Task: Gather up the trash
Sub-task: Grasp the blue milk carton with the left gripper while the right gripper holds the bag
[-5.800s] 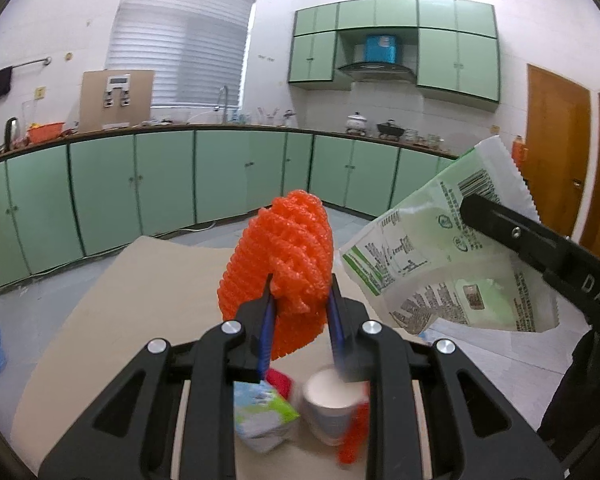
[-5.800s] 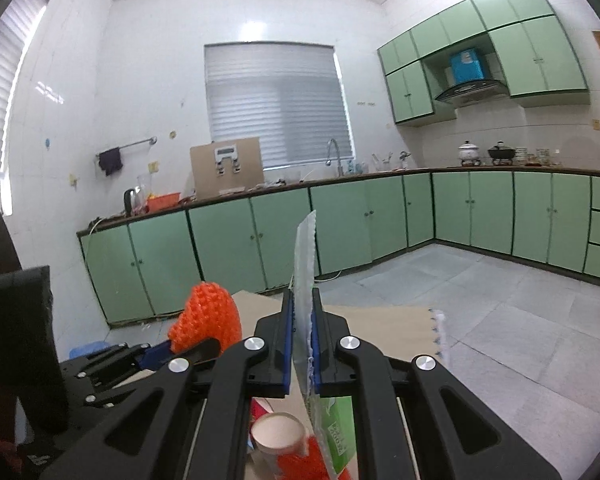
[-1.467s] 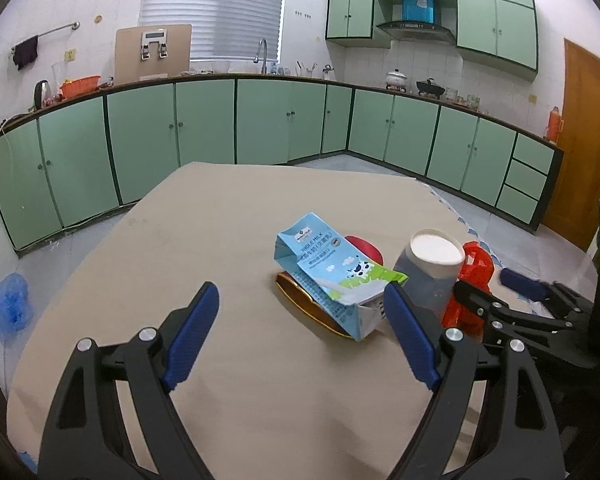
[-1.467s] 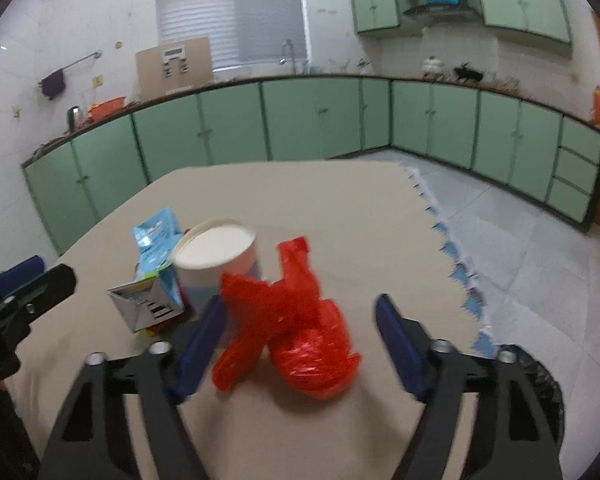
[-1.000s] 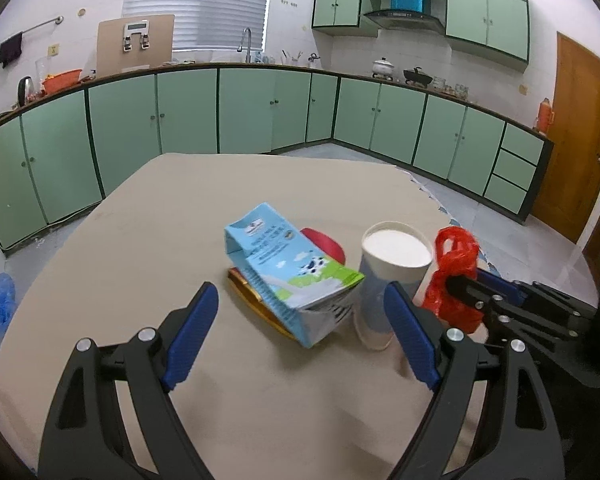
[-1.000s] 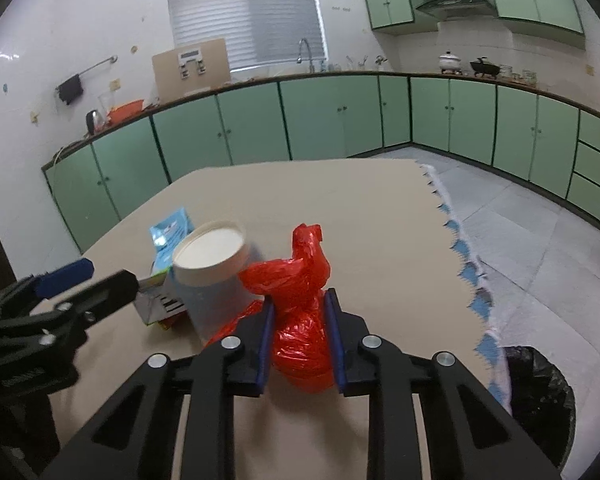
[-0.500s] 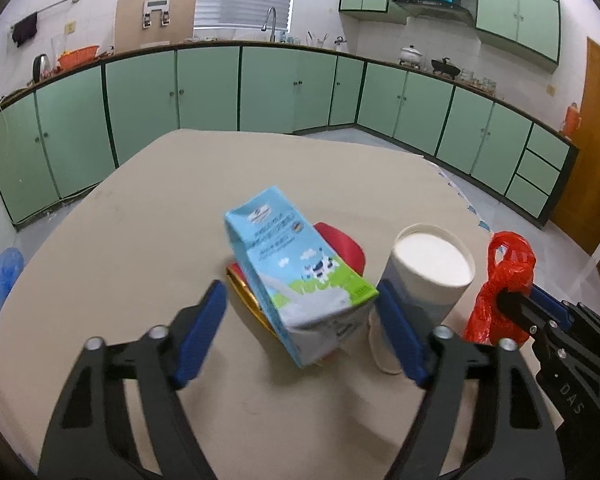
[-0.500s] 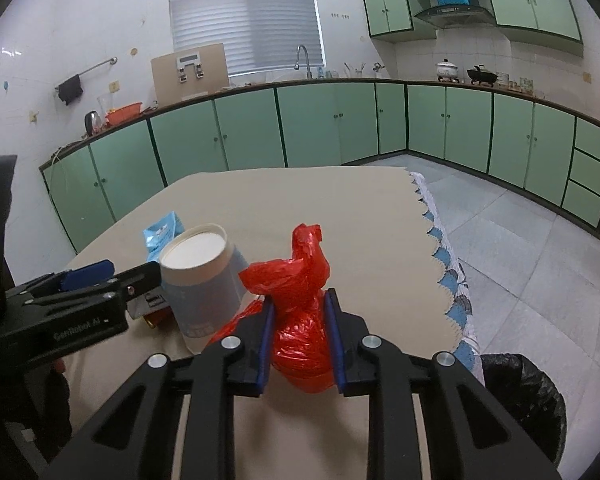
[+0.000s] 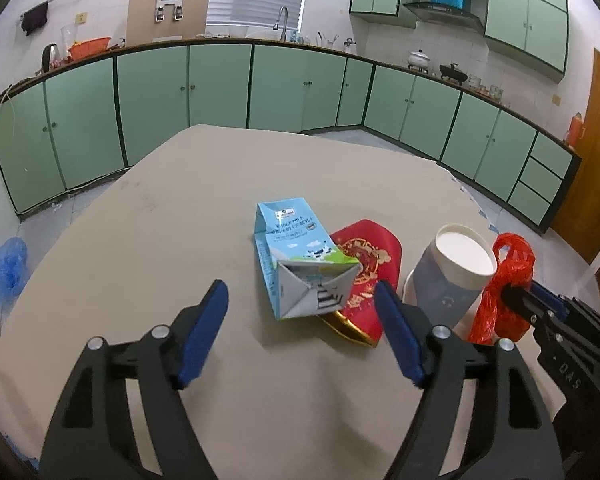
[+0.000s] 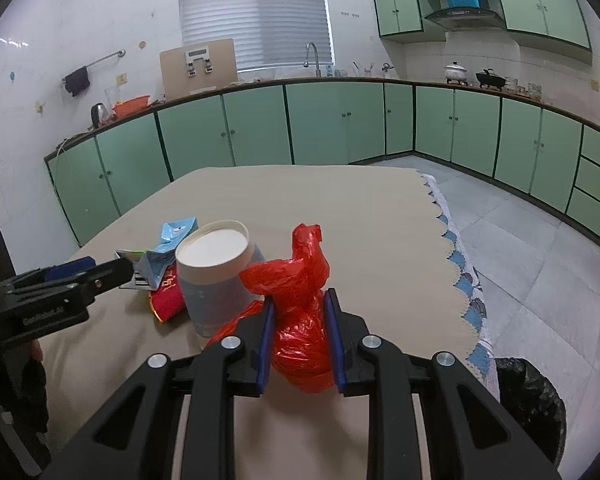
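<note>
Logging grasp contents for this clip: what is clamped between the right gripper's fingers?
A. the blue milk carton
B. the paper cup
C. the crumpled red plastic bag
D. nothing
C: in the right wrist view the right gripper has both blue pads pressed against the red plastic bag, beside the paper cup.

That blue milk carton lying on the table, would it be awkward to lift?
Probably not. The milk carton lies on its side with its end folded open, so it is likely empty and light. Its thin card walls may dent under a squeeze.

Home kitchen, green cabinets (image 9: 220,84), sink tap (image 10: 311,54)
</note>
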Demonstrator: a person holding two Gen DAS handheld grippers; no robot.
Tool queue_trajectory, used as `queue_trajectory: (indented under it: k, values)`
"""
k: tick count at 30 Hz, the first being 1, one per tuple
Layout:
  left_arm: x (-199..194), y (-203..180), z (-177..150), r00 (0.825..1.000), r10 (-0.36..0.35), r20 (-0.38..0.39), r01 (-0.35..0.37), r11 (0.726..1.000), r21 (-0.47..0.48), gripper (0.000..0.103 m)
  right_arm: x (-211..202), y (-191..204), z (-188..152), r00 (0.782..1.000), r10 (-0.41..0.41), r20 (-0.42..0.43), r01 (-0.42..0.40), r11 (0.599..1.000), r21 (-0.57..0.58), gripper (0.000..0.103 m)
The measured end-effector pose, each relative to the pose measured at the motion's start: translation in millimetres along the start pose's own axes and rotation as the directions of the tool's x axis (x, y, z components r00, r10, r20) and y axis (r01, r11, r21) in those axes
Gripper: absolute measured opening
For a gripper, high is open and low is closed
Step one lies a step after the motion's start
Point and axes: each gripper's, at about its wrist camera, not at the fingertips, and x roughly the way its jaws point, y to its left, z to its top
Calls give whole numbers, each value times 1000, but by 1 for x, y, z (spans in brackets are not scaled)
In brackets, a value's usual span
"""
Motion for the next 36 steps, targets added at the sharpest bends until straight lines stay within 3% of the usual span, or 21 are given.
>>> queue_trajectory:
  k: [9, 10, 12, 14, 31, 36]
  values:
    - [21, -11, 11, 1000, 8, -11, -8, 1000, -13, 75, -1, -9, -1, 1000, -14, 4, 14, 1000, -5, 24]
    - [23, -12, 13, 1000, 12, -13, -12, 1000, -16, 72, -2, -8, -1, 1000, -15, 5, 15, 1000, -6, 24]
    - [27, -12, 14, 1000, 13, -23, -14, 1000, -18, 52, -3, -7, -2, 1000, -15, 7, 15, 1000, -4, 24]
    - [32, -11, 15, 999, 4, -43, -5, 1000, -20, 48, -4, -6, -2, 1000, -14, 10, 14, 1000, -4, 24]
    - [-29, -6, 7, 997, -20, 70, 21, 1000, -12, 46, -39, 8, 12, 997, -44, 56, 46, 998, -37, 24]
    - [-28, -8, -11, 999, -27, 23, 27, 1000, 11, 46, -49, 10, 12, 997, -36, 67, 38, 999, -39, 24]
